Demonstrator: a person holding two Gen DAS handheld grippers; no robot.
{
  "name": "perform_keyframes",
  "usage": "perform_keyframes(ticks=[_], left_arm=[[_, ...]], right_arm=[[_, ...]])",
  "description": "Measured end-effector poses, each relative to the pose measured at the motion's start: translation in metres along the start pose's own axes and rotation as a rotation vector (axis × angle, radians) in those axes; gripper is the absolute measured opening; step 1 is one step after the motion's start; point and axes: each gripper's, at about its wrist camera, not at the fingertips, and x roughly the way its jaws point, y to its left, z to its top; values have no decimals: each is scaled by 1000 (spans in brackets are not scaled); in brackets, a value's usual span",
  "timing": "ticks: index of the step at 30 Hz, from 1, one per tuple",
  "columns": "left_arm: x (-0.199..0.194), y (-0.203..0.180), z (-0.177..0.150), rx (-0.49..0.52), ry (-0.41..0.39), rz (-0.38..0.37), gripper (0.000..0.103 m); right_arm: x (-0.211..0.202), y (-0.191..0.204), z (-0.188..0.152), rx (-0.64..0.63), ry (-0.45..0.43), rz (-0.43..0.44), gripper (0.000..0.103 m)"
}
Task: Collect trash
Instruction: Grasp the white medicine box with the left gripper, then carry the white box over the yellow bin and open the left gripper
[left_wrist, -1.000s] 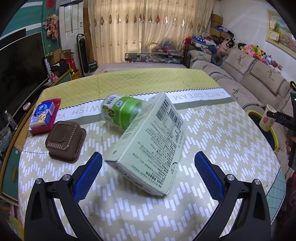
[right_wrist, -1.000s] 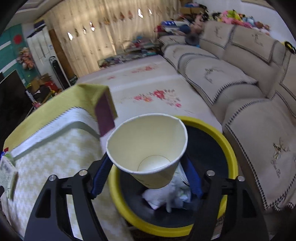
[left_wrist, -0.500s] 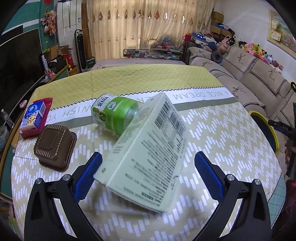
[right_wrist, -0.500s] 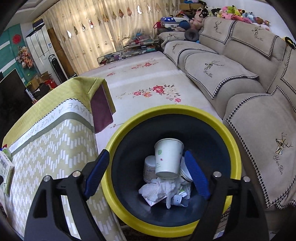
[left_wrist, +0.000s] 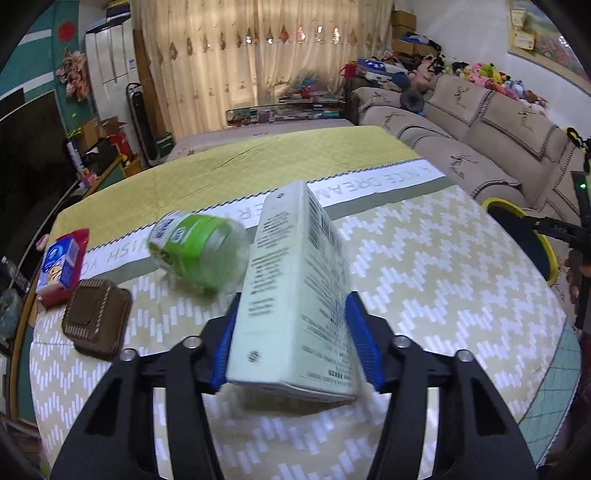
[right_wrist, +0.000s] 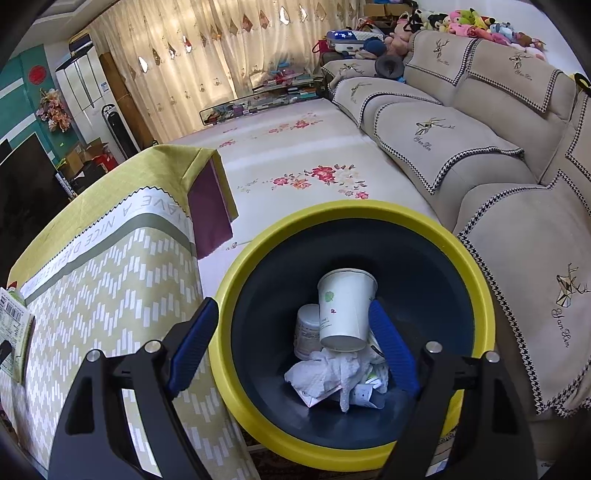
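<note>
Two blue-padded jaws of the left gripper (left_wrist: 293, 341) have just been closing and now press on both long sides of the pale green carton (left_wrist: 295, 291), which a second ago lay flat and loose between wide-spread jaws — it now stands tipped on edge, its near end raised off the patterned tablecloth (left_wrist: 424, 280). Just behind the carton, touching or nearly so, lies a green-labelled plastic bottle (left_wrist: 195, 245) on its side; farther left sit a brown square container (left_wrist: 96, 317) and a red-and-blue snack packet (left_wrist: 61, 266).

Over at the table's edge, the right gripper (right_wrist: 291, 350) hangs above the yellow-rimmed bin (right_wrist: 476, 295) with its jaws spread wide and nothing between them. The paper cup (right_wrist: 345, 310) it carried a second ago lies inside the bin, bottom toward the camera, resting against a small white tub (right_wrist: 307, 332) and crumpled white paper (right_wrist: 332, 373) — well below the pads.
</note>
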Motion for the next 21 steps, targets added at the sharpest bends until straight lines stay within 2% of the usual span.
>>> perform_keyframes(ticks=[3, 9, 12, 21], left_arm=[[-3, -9, 6, 16, -20, -23, 40], [8, -29, 13, 59, 3, -25, 39], [15, -30, 13, 53, 25, -16, 31], [4, -46, 25, 86, -4, -34, 30]], right_arm=[[0, 0, -1, 0, 1, 3, 79], [0, -4, -3, 7, 7, 3, 79], [1, -7, -4, 10, 10, 4, 79], [-7, -18, -7, 24, -3, 6, 79]])
